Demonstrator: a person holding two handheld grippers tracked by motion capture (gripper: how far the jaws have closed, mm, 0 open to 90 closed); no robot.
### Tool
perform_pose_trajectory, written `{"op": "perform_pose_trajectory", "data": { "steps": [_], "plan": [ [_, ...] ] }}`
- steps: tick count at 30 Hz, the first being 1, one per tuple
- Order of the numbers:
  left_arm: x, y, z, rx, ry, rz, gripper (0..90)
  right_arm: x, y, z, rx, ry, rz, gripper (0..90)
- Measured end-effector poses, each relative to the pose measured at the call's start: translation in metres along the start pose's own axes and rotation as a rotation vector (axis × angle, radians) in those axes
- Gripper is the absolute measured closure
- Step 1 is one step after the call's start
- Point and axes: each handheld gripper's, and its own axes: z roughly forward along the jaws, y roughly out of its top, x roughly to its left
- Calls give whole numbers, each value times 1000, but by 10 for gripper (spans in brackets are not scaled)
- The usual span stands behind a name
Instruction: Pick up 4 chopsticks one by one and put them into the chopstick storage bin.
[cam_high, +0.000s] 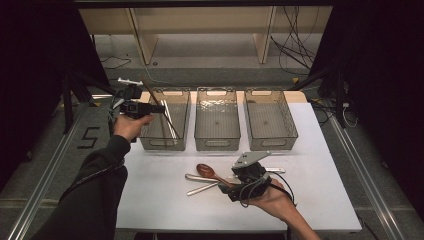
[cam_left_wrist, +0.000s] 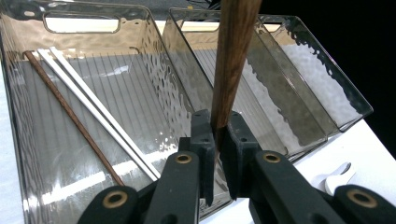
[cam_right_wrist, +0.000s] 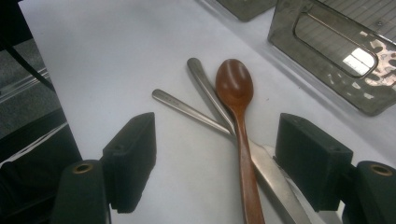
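Note:
My left gripper hovers over the left clear bin, shut on a brown wooden chopstick that stands up from between its jaws. On that bin's floor lie one brown chopstick and two white chopsticks. My right gripper is low over the white table, and its jaws stand open. A brown wooden spoon lies between them, untouched by the pads, across two metal utensil handles. In the high view the spoon sits just left of that gripper.
Three clear bins stand in a row at the table's far side; the middle bin and right bin look bare inside. A small white piece lies on the table near the bins. The table ends close behind the bins.

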Motion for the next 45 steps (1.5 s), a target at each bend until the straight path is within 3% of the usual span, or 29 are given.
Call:
{"op": "perform_pose_trajectory", "data": {
  "steps": [13,35,45],
  "plan": [
    [2,-4,17,75,10,5,826,0,0,0,2,1,-1,302],
    [7,-7,32,125,29,-4,822,0,0,0,4,1,-4,302],
    [6,-6,33,109,59,-12,680,0,0,0,4,3,-4,303]
  ]
}}
